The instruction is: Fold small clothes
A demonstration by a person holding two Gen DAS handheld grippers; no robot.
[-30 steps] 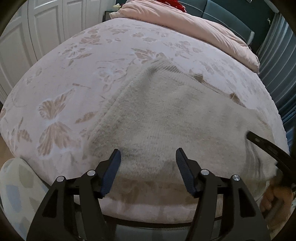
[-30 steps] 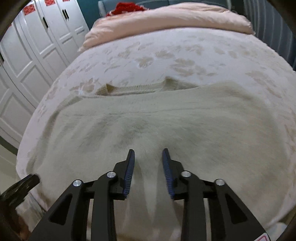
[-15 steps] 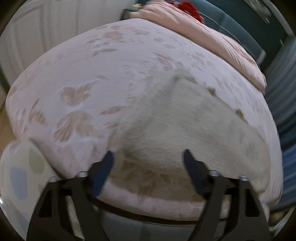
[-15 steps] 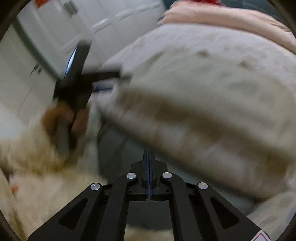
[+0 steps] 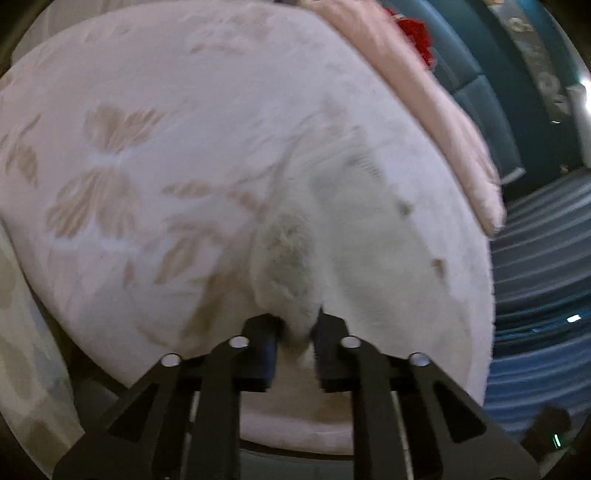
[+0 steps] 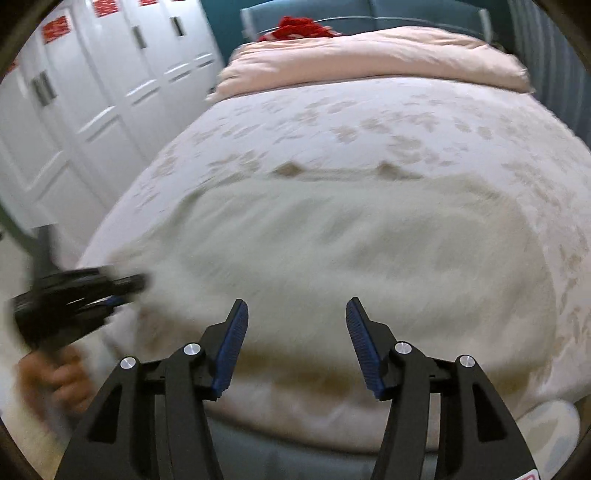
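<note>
So you've got two tongs going here. Your left tongs [image 5: 295, 341] have just snapped down and are pinching a bunched corner of the one cream sweater [image 6: 332, 258], right at the bed's [image 6: 369, 118] near left corner; the knit is squeezed between both pads and pokes up past them. From the right wrist view you can see those same tongs [image 6: 125, 284] biting the sweater's left edge, with your hand [image 6: 55, 376] wrapped round the handle, all pretty blurry. Your right tongs [image 6: 295, 336] have just been spreading and now sit wide apart with nothing pressed between them, hovering over the sweater's near hem at the bed's near edge. The sweater lies spread flat across the near half of the bed. Further back it's just butterfly-print bedspread, then one pink duvet [image 6: 369, 55] along the far edge, with one red thing [image 6: 295, 27] behind it.
</note>
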